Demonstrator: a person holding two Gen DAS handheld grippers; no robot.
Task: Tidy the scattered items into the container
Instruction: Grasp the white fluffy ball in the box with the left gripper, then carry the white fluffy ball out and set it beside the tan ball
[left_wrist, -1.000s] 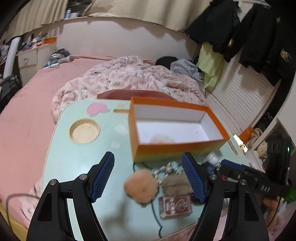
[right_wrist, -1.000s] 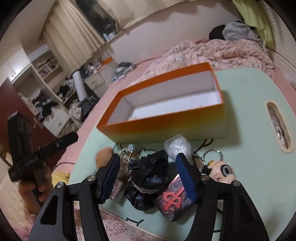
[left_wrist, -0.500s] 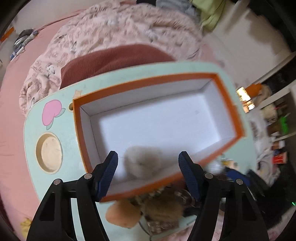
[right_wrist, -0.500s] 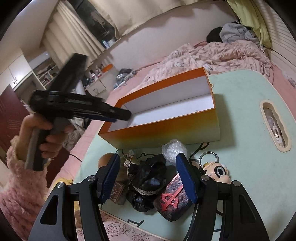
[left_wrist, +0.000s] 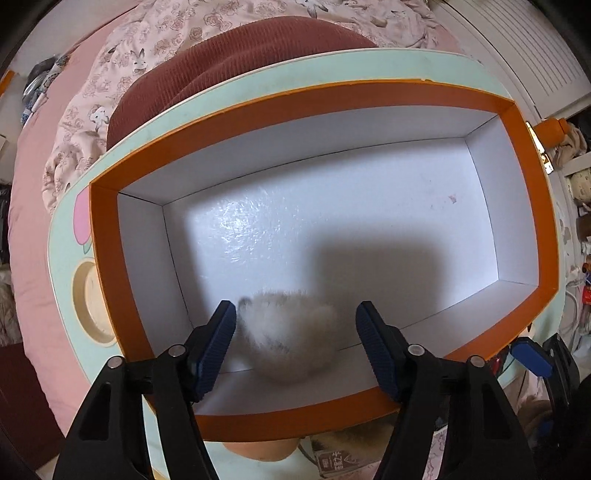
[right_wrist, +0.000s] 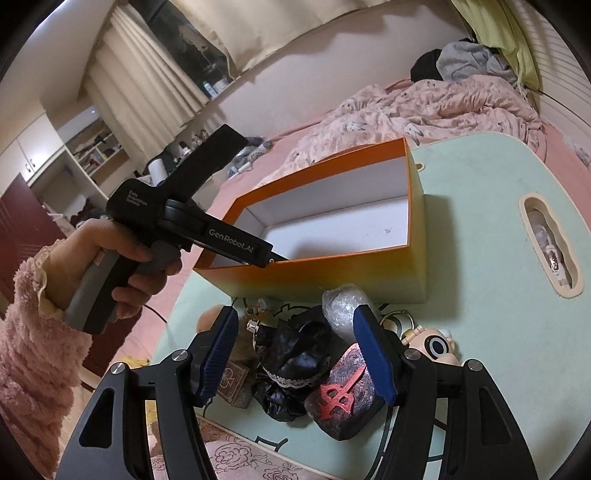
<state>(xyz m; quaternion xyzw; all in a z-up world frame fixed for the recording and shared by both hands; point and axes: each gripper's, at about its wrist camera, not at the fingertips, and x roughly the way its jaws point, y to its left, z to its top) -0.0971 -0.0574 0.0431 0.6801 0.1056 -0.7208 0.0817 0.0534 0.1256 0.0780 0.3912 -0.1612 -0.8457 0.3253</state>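
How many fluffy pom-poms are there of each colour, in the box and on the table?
White pom-pom, in the orange box: 1
Peach pom-pom, on the table: 1
Brown pom-pom, on the table: 1
Total: 3

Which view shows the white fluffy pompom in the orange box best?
The left wrist view: the white fluffy pompom lies on the orange box floor, near the front wall. In the right wrist view, that front wall and the left hand-held gripper hide it completely.
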